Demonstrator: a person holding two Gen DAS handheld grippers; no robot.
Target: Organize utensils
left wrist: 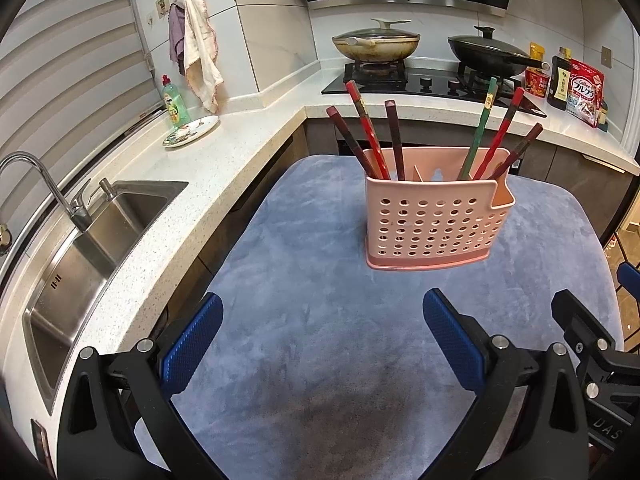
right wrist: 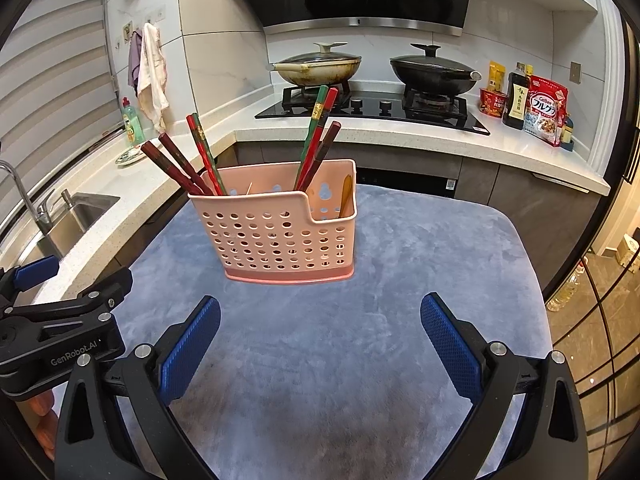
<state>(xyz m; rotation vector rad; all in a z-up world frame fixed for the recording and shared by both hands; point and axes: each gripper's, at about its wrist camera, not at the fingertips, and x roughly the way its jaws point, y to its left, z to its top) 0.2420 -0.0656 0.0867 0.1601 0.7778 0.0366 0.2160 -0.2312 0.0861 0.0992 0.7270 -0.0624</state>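
A pink perforated utensil holder [left wrist: 434, 224] [right wrist: 280, 236] stands upright on a blue-grey plush cloth [left wrist: 320, 320] [right wrist: 360, 320]. Several red, dark brown and green chopsticks [left wrist: 374, 136] [right wrist: 200, 148] lean out of its left and right compartments. A wooden utensil [right wrist: 346, 196] sits in the low side pocket. My left gripper [left wrist: 322, 340] hovers open over the cloth, short of the holder, with nothing between its blue pads. My right gripper [right wrist: 320, 340] is likewise open and empty, in front of the holder. Each gripper shows at the edge of the other's view.
A steel sink [left wrist: 80, 248] with a tap [left wrist: 36, 176] lies left in the white counter. Dish soap [left wrist: 174, 100], a small plate [left wrist: 192, 130] and hanging cloths [left wrist: 200, 56] stand behind it. Two lidded pans [right wrist: 320, 66] [right wrist: 432, 70] sit on the hob, food packets [right wrist: 540, 108] to their right.
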